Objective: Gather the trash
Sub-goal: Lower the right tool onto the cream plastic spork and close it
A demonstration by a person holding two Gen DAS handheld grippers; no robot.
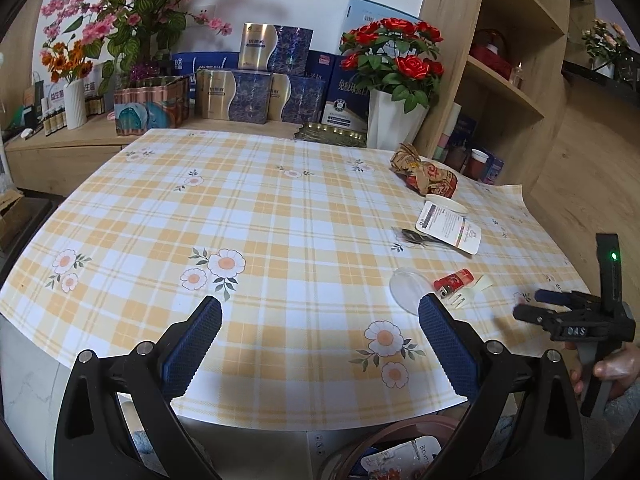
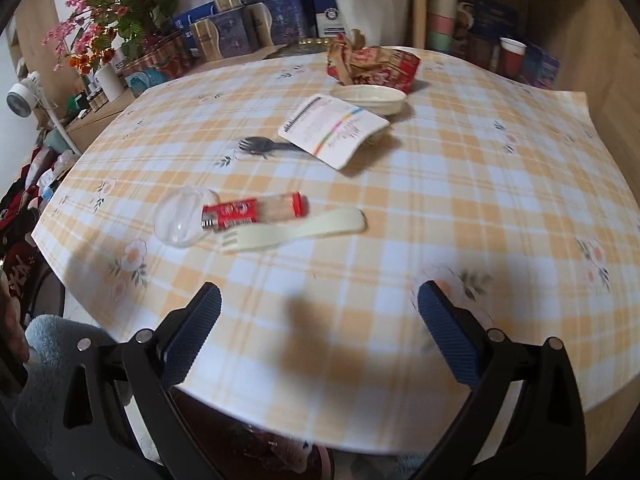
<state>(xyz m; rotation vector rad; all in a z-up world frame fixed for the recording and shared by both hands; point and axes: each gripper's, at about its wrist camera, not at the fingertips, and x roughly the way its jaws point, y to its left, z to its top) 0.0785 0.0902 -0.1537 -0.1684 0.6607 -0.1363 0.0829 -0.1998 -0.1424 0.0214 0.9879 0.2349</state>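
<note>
Trash lies on the right part of the checked tablecloth (image 1: 260, 220). A clear plastic lid (image 2: 182, 217), a red wrapper tube (image 2: 252, 210) and a cream plastic fork (image 2: 296, 232) lie near the front. Farther back are a black fork (image 2: 264, 146), a white pouch (image 2: 334, 130), a white bowl (image 2: 370, 98) and a crumpled red-brown paper bag (image 2: 372, 64). My left gripper (image 1: 320, 344) is open and empty over the table's front edge. My right gripper (image 2: 320, 332) is open and empty, short of the cream fork; it also shows in the left wrist view (image 1: 560, 312).
Boxes, a tin and flower pots (image 1: 394, 120) stand along the back of the table. Wooden shelves (image 1: 516, 80) rise at the right. A brown bin with trash inside (image 1: 400, 452) sits below the table's front edge.
</note>
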